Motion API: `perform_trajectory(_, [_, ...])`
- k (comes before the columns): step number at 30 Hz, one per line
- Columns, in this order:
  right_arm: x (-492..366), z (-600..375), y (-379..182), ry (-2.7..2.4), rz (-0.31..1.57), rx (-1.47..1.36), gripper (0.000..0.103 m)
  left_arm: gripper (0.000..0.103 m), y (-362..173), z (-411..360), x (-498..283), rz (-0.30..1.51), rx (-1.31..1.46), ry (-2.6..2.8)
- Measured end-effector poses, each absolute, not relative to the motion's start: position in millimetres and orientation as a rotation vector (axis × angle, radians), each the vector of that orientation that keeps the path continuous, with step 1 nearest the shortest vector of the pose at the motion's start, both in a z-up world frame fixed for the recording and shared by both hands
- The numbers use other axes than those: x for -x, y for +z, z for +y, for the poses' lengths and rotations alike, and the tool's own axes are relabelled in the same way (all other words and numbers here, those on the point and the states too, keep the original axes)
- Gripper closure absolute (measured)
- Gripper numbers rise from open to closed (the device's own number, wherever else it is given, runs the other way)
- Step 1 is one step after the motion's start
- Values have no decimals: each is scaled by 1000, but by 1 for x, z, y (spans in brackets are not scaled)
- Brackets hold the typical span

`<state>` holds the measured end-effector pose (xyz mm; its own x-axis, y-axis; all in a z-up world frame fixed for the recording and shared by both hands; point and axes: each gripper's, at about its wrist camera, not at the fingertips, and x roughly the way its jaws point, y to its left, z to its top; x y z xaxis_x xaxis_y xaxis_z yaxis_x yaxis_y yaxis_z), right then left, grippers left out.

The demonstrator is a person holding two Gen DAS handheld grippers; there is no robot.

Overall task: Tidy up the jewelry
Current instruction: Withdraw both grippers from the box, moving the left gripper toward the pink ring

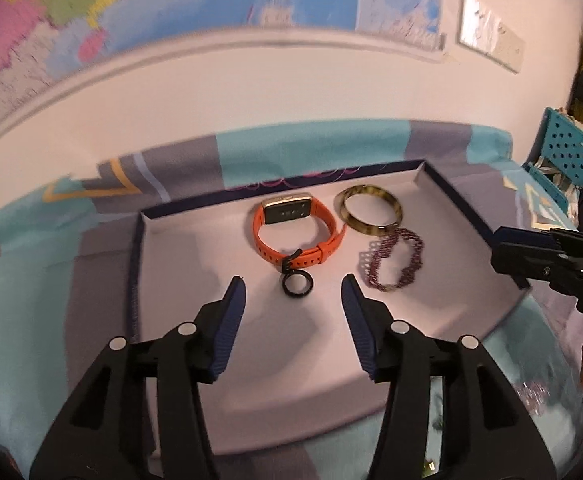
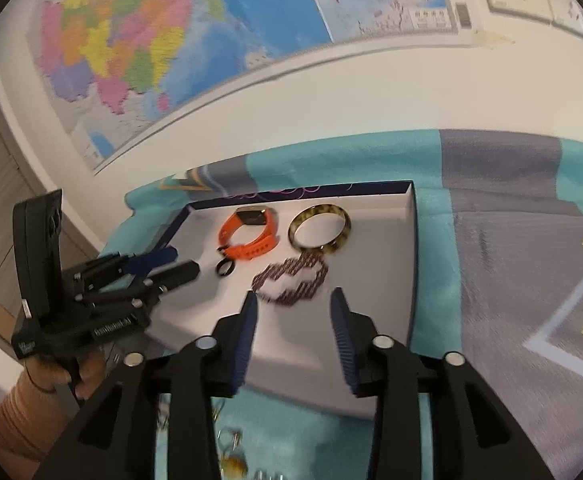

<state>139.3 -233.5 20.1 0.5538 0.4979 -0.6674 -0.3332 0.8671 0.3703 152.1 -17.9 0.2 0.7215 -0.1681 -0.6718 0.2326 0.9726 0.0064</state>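
A shallow white tray (image 1: 195,280) with a dark blue rim lies on a patterned cloth. In it rest an orange watch (image 1: 297,236), a tortoiseshell bangle (image 1: 371,210), a purple beaded bracelet (image 1: 391,260) and a small black ring (image 1: 297,285). My left gripper (image 1: 294,284) hangs open just above and short of the ring, nothing between its fingers. In the right wrist view the same watch (image 2: 249,236), bangle (image 2: 319,228), ring (image 2: 226,267) and beaded bracelet (image 2: 291,280) show. My right gripper (image 2: 294,298) stands open right behind the bracelet, holding nothing.
The teal and grey cloth (image 2: 511,240) covers the surface around the tray. Small loose jewelry pieces (image 2: 231,448) lie on the cloth in front of the tray. A wall with a map (image 2: 151,40) stands close behind. A teal perforated rack (image 1: 567,148) is at far right.
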Motion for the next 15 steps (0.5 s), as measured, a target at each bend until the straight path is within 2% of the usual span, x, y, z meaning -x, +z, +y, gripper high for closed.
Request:
perform_trajectory(5, [-103, -243, 22, 530, 852, -179, 60, 49, 8, -13, -114, 696, -93, -252])
perform_trajectory(15, [-46, -243, -4, 543, 924, -80, 59, 49, -13, 2, -61, 739, -89, -295])
